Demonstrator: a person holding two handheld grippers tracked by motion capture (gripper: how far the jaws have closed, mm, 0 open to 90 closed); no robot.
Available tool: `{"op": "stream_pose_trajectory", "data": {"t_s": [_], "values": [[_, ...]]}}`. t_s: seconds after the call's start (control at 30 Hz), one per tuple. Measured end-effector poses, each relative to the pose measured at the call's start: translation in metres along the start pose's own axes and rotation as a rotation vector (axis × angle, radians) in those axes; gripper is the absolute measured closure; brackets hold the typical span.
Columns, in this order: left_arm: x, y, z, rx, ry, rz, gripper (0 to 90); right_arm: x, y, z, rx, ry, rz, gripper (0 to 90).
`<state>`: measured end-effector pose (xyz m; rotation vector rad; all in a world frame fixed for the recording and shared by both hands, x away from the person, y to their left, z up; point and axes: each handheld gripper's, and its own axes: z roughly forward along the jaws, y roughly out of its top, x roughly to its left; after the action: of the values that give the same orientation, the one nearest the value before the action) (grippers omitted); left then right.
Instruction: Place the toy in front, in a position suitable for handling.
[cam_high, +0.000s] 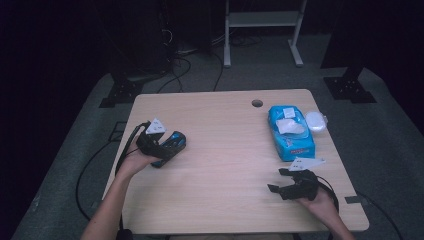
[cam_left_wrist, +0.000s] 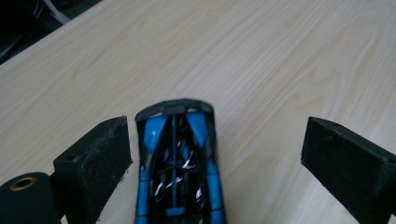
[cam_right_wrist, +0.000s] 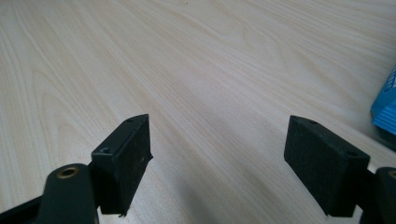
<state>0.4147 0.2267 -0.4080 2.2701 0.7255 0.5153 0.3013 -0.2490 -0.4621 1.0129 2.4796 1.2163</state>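
L tool jaws spread wide around blue/black toy car on table, left side, not gripping. R tool released, empty, near blue wipes pack.

The black toy car with bright blue stripes lies on the pale wooden table with light grain. The blue wet-wipe packet carries a white flap and red print.
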Motion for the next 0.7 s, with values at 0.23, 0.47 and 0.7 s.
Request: {"op": "stream_pose_trajectory", "data": {"t_s": [0.23, 0.47, 0.7], "values": [[0.008, -0.012, 0.012, 0.066, -0.004, 0.000, 7.7, 0.001, 0.000, 0.001, 0.005, 0.004, 0.000, 21.8], [0.017, -0.025, 0.028, 0.140, -0.022, -0.025, 8.0, 0.002, 0.000, 0.002, 0.009, 0.009, -0.005, 21.8], [0.022, -0.031, 0.038, 0.173, -0.047, -0.032, 12.9, 0.002, 0.000, 0.003, 0.013, 0.014, -0.011, 21.8]]}}
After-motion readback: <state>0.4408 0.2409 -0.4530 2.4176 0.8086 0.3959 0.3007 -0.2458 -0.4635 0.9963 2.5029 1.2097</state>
